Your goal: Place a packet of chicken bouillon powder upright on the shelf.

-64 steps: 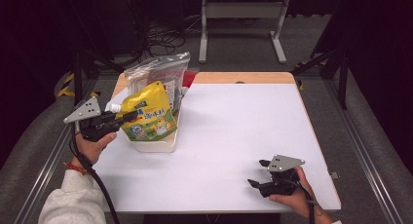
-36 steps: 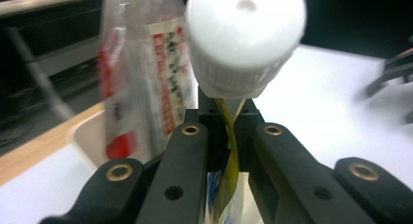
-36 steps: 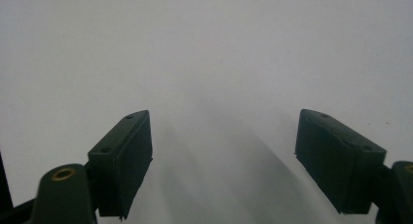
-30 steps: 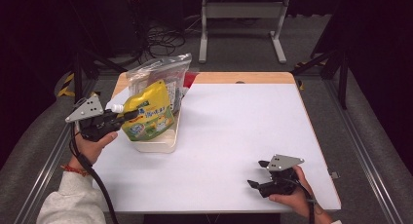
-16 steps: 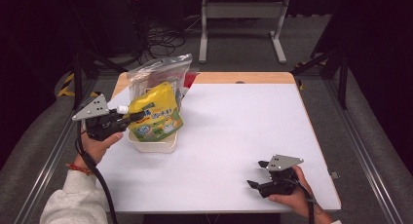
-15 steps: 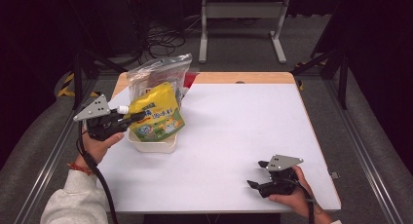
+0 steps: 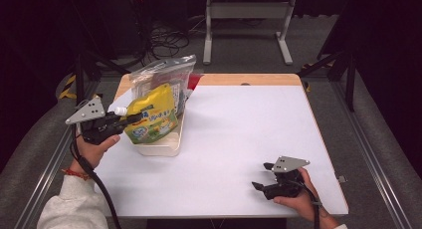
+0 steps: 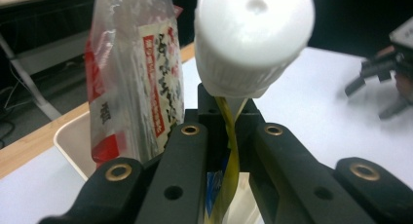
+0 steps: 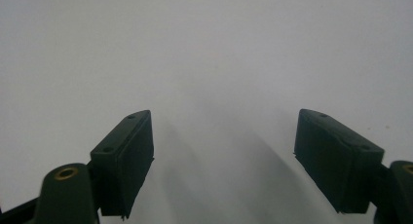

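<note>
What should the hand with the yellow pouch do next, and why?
Probably lift the pouch a bit higher, up and clear of the bin. The left gripper is shut on its edge just under the white cap, and its bottom seems to sit inside the bin beside the clear bag.

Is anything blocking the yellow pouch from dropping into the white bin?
Partly. The clear bag stands upright in the white bin, right behind the yellow pouch pinched in the left gripper; the bin's front looks free.
</note>
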`<state>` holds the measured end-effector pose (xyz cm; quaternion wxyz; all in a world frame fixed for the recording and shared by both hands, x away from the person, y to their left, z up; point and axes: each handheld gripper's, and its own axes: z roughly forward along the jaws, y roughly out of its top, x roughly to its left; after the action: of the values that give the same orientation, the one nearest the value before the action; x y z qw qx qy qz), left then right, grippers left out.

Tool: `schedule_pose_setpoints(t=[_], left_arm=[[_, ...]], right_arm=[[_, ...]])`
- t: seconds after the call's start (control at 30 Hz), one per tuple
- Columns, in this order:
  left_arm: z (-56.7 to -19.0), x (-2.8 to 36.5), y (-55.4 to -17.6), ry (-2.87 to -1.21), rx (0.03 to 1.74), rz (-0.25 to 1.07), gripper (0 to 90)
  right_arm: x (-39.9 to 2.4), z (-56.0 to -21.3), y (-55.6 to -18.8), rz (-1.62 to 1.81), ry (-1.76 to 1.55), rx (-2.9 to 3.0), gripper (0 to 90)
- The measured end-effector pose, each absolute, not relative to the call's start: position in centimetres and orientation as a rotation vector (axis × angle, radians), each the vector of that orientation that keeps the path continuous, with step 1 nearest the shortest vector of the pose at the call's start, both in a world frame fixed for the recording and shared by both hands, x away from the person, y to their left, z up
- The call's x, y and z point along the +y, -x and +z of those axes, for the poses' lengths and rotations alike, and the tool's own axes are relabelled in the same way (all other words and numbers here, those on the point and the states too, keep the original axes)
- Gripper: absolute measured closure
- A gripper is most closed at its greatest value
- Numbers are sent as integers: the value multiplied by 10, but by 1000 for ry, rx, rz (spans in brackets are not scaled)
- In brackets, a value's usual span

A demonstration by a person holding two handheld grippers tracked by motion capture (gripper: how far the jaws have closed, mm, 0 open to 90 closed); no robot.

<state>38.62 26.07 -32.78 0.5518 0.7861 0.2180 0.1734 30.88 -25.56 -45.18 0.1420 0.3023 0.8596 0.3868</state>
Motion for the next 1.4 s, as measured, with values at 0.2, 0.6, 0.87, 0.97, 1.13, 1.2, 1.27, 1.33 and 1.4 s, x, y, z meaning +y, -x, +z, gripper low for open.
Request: schedule_pose_setpoints(t=[0.2, 0.6, 0.87, 0.97, 1.13, 1.2, 1.27, 1.33, 1.4], left_arm=[[-327, 262, -387, -1864, 483, 341, 865], [-343, 255, -395, -1863, 565, 392, 826], [-332, 265, -388, -1846, 545, 401, 865], [-327, 264, -383, -1877, 542, 428, 873], [-319, 264, -380, -1888, 490, 373, 871], [-321, 258, -381, -1921, 489, 366, 869], [-324, 251, -384, -1971, 514, 384, 869], [-328, 248, -387, -1966, 526, 366, 866], [-331, 247, -390, -1971, 557, 393, 859]], right_arm=[[-254, -452, -310, 1133, -875, 2478, 217], [-254, -453, -311, 1126, -871, 2492, 212], [-255, -454, -312, 1135, -880, 2491, 209], [-254, -454, -311, 1128, -873, 2498, 209], [-255, -455, -312, 1130, -880, 2500, 210], [-255, -454, -311, 1131, -879, 2498, 209], [-255, -454, -312, 1133, -881, 2499, 209], [-254, -455, -311, 1133, -878, 2502, 209], [-254, -454, -311, 1129, -875, 2504, 209]])
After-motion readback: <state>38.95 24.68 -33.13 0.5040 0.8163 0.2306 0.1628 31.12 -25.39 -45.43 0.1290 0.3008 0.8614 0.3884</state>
